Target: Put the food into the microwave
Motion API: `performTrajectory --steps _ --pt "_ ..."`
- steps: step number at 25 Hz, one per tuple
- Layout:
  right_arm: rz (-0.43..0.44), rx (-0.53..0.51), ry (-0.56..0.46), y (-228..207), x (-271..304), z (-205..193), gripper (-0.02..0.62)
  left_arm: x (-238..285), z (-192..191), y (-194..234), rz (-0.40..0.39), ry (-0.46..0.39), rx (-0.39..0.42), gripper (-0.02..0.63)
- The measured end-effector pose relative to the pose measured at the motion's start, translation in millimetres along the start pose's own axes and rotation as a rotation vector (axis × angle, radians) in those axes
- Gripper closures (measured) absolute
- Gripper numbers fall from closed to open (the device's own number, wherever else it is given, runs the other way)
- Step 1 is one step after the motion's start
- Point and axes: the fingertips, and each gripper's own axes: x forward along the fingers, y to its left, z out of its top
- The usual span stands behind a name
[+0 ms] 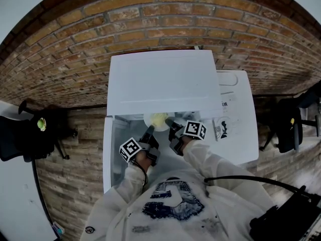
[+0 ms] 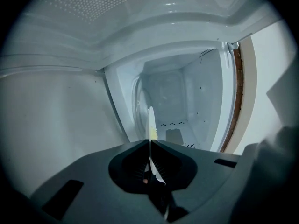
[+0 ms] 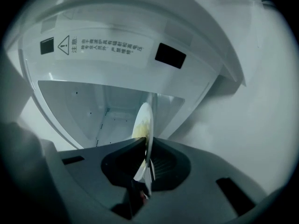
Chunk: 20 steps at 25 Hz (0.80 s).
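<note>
Plate of yellowish food (image 1: 156, 120) hangs between the two grippers at the mouth of the microwave (image 1: 163, 79), not yet set down. The left gripper (image 2: 150, 148) is clamped on one rim and the right gripper (image 3: 147, 149) on the opposite rim, each pair of jaws tight on the thin edge. To do this step well, hold both hands at one height so the plate rides flat, push them in together, and mind the door frame (image 2: 229, 92) on either side. Beyond lies the cavity (image 2: 187, 101). Its depth is hard to judge through these lenses, so lower gently and let go only once the plate rests.
</note>
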Motion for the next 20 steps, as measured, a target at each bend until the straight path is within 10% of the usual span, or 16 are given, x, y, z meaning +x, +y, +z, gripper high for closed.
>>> performTrajectory --steps 20 --pt "0.005 -0.007 -0.101 0 16 15 0.559 17 16 12 0.034 -0.044 -0.039 0.583"
